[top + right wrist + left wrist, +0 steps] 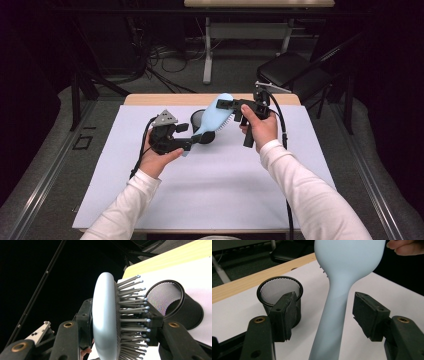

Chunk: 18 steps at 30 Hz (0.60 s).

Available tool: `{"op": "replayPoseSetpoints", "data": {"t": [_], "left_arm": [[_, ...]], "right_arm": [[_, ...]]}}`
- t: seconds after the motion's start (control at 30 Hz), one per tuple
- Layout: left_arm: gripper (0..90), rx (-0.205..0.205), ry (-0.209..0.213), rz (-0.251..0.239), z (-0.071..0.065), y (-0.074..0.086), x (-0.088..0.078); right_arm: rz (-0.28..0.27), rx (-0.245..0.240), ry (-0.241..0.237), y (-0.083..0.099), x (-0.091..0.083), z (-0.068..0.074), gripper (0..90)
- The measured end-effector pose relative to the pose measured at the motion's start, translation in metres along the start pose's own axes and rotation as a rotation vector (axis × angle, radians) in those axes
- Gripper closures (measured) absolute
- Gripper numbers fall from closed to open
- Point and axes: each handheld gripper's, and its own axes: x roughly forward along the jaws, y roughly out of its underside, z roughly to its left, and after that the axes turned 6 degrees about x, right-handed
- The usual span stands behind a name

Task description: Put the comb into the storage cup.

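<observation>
High view: our right gripper clamps the blue hairbrush above the counter.
Left gripper view: jaws spread, clear of the handle.
Right gripper view: hold firm, aim handle-first into the mesh cup.

- Wooden table under a white sheet, well lit
- Grey floor around it
- Black chair far right
- Second desk at the far side, cables beneath
- Dark surroundings

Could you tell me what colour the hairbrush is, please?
Pale blue hairbrush, clearest in the left gripper view.
</observation>
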Motion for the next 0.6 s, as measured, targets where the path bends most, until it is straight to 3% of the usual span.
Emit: {"op": "replayPoseSetpoints", "data": {"t": [0.27, 0.43, 0.6], "left_arm": [[33.6, 0.033, -0.046, 0.022, 0.004, -0.005, -0.012], [31.9, -0.010, -0.034, 0.017, 0.007, -0.006, -0.016], [23.3, -0.005, -0.069, 0.042, 0.007, -0.006, -0.016]], "right_arm": [[-0.011, -0.023, 0.016, -0.006, 0.000, 0.007, 52.2], [-0.016, -0.037, 0.025, -0.008, 0.001, 0.010, 52.2], [-0.017, -0.050, 0.034, -0.010, 0.001, 0.014, 52.1]]}}
